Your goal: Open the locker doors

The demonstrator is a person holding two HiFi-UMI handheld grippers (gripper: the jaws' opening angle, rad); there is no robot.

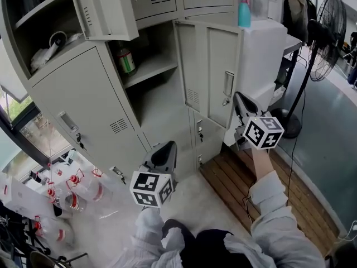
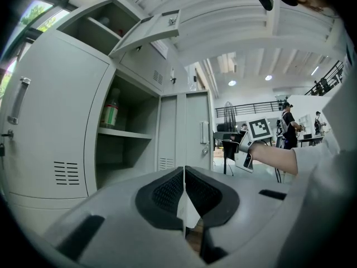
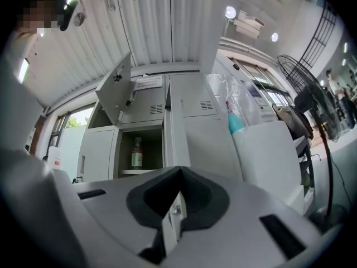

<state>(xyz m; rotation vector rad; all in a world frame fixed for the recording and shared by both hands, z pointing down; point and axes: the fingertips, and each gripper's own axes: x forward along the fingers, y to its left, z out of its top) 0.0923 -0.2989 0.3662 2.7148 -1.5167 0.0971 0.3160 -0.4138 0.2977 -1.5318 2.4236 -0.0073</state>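
Tall grey metal locker door point(image 1: 83, 94) on the left: closed. Small upper door point(image 1: 109, 7) above it: swung open. Left gripper point(image 1: 164, 149) low in front of the lockers, jaws together, empty. Green-labelled bottle point(image 1: 126, 61) on the shelf of the open compartment. Middle door point(image 1: 212, 66) stands open; right gripper point(image 1: 239, 98) clamped on its free edge, just below the handle point(image 1: 228, 84).

The pale grey sheet-metal lockers point(image 1: 83, 94) carry a smooth, semi-matt paint finish. The brown slatted wooden platform point(image 1: 245, 188) is matt. The left claw point(image 2: 184, 171) and right claw point(image 3: 179, 171) have smooth grey plastic shells and matt black pads point(image 2: 164, 194), finely textured. The light grey sleeve point(image 1: 279, 214) is matt cloth. The teal spray bottle point(image 1: 244, 10) is smooth plastic.
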